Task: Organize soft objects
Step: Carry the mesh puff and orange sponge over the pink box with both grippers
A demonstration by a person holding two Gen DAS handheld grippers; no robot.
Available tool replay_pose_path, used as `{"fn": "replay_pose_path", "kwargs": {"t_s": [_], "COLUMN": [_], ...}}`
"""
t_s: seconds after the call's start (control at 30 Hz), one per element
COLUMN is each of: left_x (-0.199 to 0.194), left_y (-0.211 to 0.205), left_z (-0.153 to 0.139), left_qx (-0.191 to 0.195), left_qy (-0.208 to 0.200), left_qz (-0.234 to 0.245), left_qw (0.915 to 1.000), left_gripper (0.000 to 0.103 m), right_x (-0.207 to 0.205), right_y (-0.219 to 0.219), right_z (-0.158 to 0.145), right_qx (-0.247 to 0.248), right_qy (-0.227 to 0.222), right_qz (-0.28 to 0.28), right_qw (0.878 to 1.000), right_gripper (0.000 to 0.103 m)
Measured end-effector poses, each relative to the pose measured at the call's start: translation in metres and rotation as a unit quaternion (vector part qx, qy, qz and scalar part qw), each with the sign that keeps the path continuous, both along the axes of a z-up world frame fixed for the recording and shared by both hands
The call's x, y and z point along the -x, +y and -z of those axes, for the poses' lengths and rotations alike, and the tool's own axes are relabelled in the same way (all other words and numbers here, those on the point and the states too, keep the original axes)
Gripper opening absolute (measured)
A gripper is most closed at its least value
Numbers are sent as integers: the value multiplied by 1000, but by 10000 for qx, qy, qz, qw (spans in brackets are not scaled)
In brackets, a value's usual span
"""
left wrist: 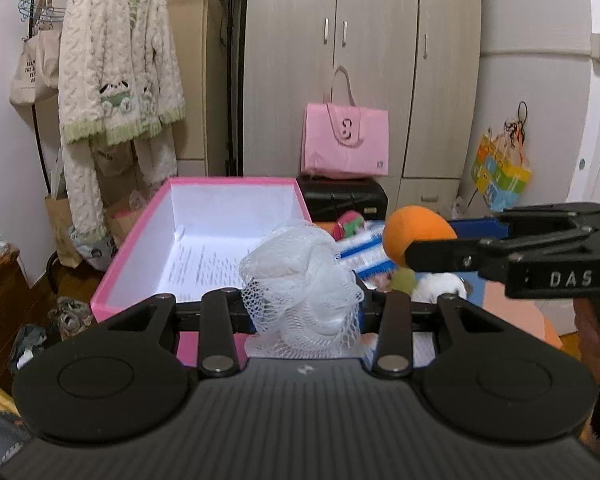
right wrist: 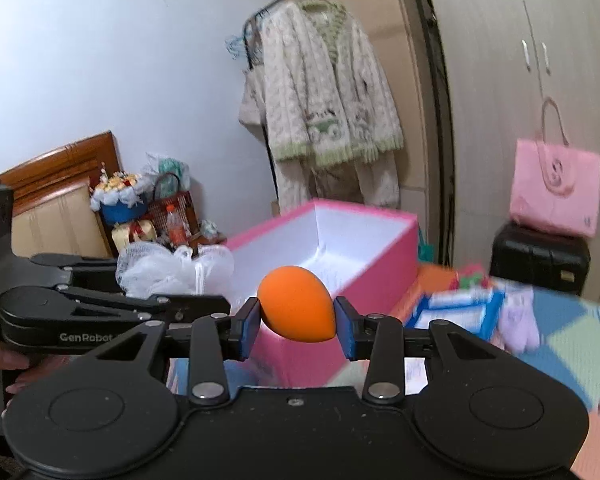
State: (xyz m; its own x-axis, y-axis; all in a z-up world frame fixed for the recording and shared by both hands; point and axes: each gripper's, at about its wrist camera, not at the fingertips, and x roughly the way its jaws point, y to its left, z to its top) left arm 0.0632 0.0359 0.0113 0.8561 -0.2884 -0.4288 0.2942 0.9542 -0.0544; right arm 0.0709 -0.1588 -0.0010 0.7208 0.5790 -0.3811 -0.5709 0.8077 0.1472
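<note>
Holding a white mesh bath puff (left wrist: pixel 300 280) in the left hand-held gripper (left wrist: pixel 300 304), jaws clamped nearly shut on the netting, raised at the near edge of the pink box (left wrist: pixel 136 236), not yet over its white inside. Soft, springy stuff, gripped only by a fold of net, so likely to slip loose or snag on a pad when let go, then hang from the jaw instead of dropping clear. Could also catch the box's near wall if carried in too low.

Further right, gripping an orange egg-shaped sponge (right wrist: pixel 296 304) in the right hand-held gripper (right wrist: pixel 296 320), blue pads pressing on either side of its wide middle, raised just in front of the same box. Rounded and squashy, hence apt to squirt forward out of the pads under a tighter squeeze, or to bounce and roll out of the box if released from high up.

Both tools sitting close together, side by side: risk of knocking one against the other when both head for the one opening. Beyond, on the right, more soft toys (left wrist: pixel 350 226) waiting on the patchwork mat (right wrist: pixel 572 344).
</note>
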Motion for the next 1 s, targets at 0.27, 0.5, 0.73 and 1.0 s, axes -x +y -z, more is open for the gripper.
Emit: {"fn": "replay_pose_path", "kwargs": {"t_s": [0.27,0.5,0.73,1.0], "left_x": [-82,-136,-163,-173], "left_y": [9,12,17,16], "left_z": [4,24,41,49], "left_qx": [-342,-873,-936,-1249], "left_qy": [196,212,1018,1740], "left_qz": [-49,169,608,560], "left_qw": [9992,9958,9885,9752], "left_gripper": [40,40,41,41], "right_x": [-71,-147,-187,-205], "right_y": [37,64,82,105], "right_z": [-4,10,32,49], "right_qx": [237,740,969,1397], "right_qy": [81,263,629,1023], "right_qz": [-127,-285,-791,-938], "right_qw": [9996,9965,9902,9804], "right_gripper": [45,45,45,46]}}
